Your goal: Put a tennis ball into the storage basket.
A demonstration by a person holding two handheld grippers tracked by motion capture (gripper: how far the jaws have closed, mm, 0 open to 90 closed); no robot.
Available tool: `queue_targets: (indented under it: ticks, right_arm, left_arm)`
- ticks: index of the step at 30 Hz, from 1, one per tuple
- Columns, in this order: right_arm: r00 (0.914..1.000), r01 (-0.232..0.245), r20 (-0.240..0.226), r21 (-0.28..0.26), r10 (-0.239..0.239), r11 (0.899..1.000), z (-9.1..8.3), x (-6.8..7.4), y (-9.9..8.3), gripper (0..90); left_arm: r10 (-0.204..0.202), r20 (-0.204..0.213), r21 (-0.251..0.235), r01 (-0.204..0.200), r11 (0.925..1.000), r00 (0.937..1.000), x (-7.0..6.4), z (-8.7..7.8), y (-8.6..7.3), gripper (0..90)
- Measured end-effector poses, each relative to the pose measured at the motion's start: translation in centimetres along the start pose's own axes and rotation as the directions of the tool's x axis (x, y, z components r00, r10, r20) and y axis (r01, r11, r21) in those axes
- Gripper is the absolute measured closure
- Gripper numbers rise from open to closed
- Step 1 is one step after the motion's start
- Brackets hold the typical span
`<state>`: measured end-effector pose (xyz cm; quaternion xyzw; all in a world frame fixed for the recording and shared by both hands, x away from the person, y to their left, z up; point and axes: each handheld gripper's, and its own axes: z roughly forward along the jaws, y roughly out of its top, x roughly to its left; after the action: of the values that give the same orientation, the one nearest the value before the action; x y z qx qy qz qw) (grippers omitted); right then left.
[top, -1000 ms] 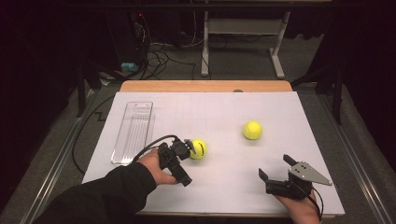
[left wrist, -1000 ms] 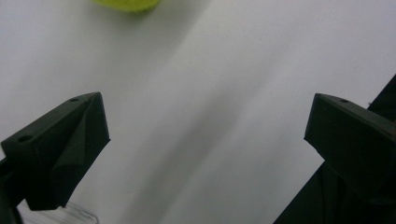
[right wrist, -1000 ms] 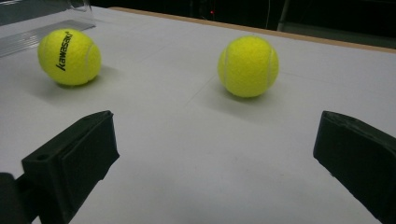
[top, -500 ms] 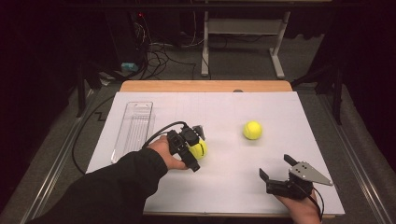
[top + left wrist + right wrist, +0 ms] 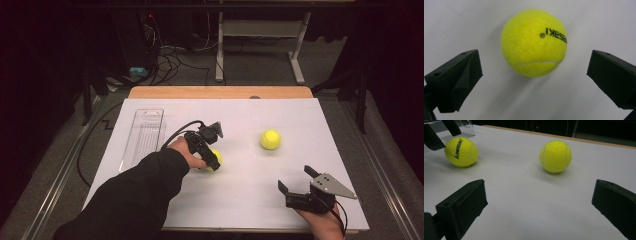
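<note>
- The tennis ball (image 5: 461, 151) lying close to the left gripper's jaws carries the word "kawasaki" in black slanted lowercase letters; in the right gripper view it runs up the ball's side and the end of the word curves out of sight.
- In the left gripper view the same tennis ball (image 5: 534, 43) shows the print upside down, only the last letters "asaki" legible, with a small circled mark just beside them, too small to read.
- The second tennis ball (image 5: 555, 156) shows no readable print.
</note>
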<state>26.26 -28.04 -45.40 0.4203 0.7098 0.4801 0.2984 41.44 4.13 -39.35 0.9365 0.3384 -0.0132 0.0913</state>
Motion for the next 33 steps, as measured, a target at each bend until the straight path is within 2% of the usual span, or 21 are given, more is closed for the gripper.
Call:
queue_targets:
  ticks: [3,10,19,23,33]
  right_arm:
    - [1.0,-0.001,0.001,-0.001,0.001,1.0,0.0,0.0,0.0,0.0]
    - [1.0,0.003,-0.002,0.002,-0.003,1.0,0.1,0.0,-0.1,0.0]
    - [1.0,0.003,-0.001,0.001,-0.003,1.0,0.1,0.0,-0.1,0.0]
    - [1.0,0.004,0.0,0.002,-0.004,1.0,0.1,0.0,-0.1,0.0]
    - [1.0,0.005,0.0,0.0,-0.005,1.0,0.0,0.0,-0.1,0.0]
  left_arm:
    - [-0.01,0.014,0.003,0.01,0.9999,0.9999,0.3,0.5,0.4,0.6]
    - [-0.017,0.014,0.022,0.017,0.9996,0.9997,0.6,1.5,0.9,4.4]
    - [-0.028,0.021,0.035,0.027,0.999,0.9994,0.6,2.2,1.2,18.6]
    - [-0.019,0.034,0.029,0.018,0.9994,0.9992,0.4,2.3,1.3,25.5]
    - [-0.02,0.037,0.034,0.019,0.9992,0.9991,0.5,2.2,1.3,26.6]
